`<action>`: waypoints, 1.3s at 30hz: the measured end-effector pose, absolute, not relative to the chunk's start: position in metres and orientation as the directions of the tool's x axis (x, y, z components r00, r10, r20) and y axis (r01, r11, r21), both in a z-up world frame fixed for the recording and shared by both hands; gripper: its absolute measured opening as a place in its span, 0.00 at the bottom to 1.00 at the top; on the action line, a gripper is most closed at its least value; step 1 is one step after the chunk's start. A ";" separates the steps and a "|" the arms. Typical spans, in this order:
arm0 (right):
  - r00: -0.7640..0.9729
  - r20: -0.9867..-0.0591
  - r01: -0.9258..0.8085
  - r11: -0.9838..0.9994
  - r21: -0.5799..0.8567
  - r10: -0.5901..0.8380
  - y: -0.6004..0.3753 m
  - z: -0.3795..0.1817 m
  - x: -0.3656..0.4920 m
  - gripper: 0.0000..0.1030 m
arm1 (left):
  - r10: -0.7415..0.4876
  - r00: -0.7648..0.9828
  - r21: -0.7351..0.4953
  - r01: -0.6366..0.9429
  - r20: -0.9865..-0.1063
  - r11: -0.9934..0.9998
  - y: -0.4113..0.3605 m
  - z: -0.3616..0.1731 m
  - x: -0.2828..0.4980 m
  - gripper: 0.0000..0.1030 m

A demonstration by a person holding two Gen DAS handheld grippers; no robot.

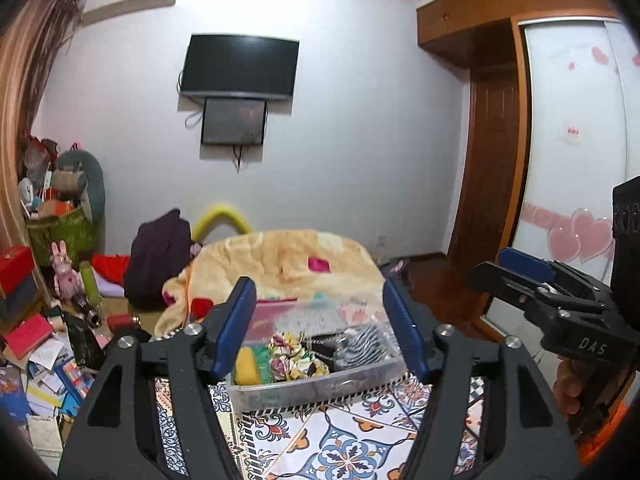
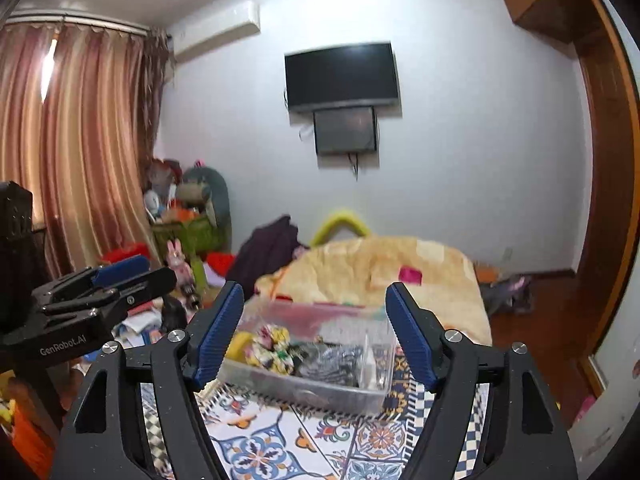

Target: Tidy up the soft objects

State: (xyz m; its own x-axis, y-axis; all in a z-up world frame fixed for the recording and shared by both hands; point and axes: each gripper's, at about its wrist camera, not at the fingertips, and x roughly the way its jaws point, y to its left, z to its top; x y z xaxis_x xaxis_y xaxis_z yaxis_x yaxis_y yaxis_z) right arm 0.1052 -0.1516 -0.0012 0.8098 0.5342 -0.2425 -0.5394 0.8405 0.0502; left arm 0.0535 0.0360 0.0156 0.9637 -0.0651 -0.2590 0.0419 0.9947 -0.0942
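A clear plastic bin [image 1: 320,394] [image 2: 308,390] sits on the patterned bedspread [image 1: 340,440] [image 2: 280,440]. It holds soft items: a yellow piece [image 1: 246,366] [image 2: 238,342], a floral scrunchie [image 1: 294,354] [image 2: 274,346] and black-and-white striped fabric [image 1: 358,344] [image 2: 332,360]. My left gripper [image 1: 320,320] is open and empty, held above the bin's near side. My right gripper [image 2: 316,324] is open and empty, framing the bin. Each gripper shows at the edge of the other's view, the right [image 1: 520,276] and the left [image 2: 116,276].
A beige blanket [image 1: 288,256] [image 2: 380,264] lies on the bed behind the bin. A dark garment [image 1: 160,256] is heaped to the left. Books, toys and a green basket [image 1: 68,228] clutter the floor at left. A wardrobe [image 1: 572,140] stands at right.
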 end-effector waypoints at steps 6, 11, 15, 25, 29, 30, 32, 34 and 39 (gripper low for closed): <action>0.820 -0.182 -0.545 0.837 0.040 0.543 -0.154 0.010 0.085 0.81 | -0.061 0.976 -0.098 0.041 -0.210 0.994 0.034 0.030 0.031 0.76; 0.820 -0.158 -0.551 0.834 0.040 0.550 -0.153 0.011 0.077 0.88 | -0.044 0.982 -0.079 0.030 -0.183 0.996 0.032 0.035 0.018 0.83; 0.823 -0.147 -0.549 0.835 0.044 0.549 -0.152 0.009 0.075 0.97 | -0.034 0.985 -0.073 0.022 -0.167 0.997 0.029 0.036 0.011 0.94; 0.827 -0.143 -0.541 0.839 0.060 0.543 -0.152 0.002 0.074 1.00 | -0.024 0.987 -0.058 0.015 -0.158 0.998 0.025 0.035 0.005 0.99; 0.830 -0.142 -0.538 0.841 0.057 0.540 -0.157 -0.001 0.070 1.00 | -0.025 0.987 -0.055 0.017 -0.161 0.998 0.024 0.033 0.003 0.99; 0.830 -0.142 -0.537 0.842 0.056 0.539 -0.156 -0.001 0.070 1.00 | -0.024 0.987 -0.055 0.015 -0.161 0.998 0.024 0.033 0.003 0.99; 0.831 -0.143 -0.536 0.842 0.055 0.538 -0.158 -0.001 0.069 1.00 | -0.023 0.987 -0.054 0.015 -0.162 0.998 0.024 0.033 0.004 0.99; 0.830 -0.144 -0.537 0.842 0.056 0.539 -0.158 -0.001 0.069 1.00 | -0.024 0.986 -0.057 0.015 -0.163 0.998 0.024 0.032 0.004 0.99; 0.832 -0.143 -0.534 0.843 0.058 0.537 -0.159 -0.001 0.069 1.00 | -0.026 0.986 -0.061 0.016 -0.166 0.998 0.025 0.030 0.003 0.99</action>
State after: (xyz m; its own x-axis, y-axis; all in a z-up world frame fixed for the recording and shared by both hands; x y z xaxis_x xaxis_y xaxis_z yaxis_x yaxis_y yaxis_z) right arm 0.0685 -0.1592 -0.0007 0.8316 0.5367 -0.1426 -0.5343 0.8433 0.0577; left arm 0.0034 0.0251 0.0301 0.9858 -0.0259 -0.1662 0.0159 0.9980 -0.0615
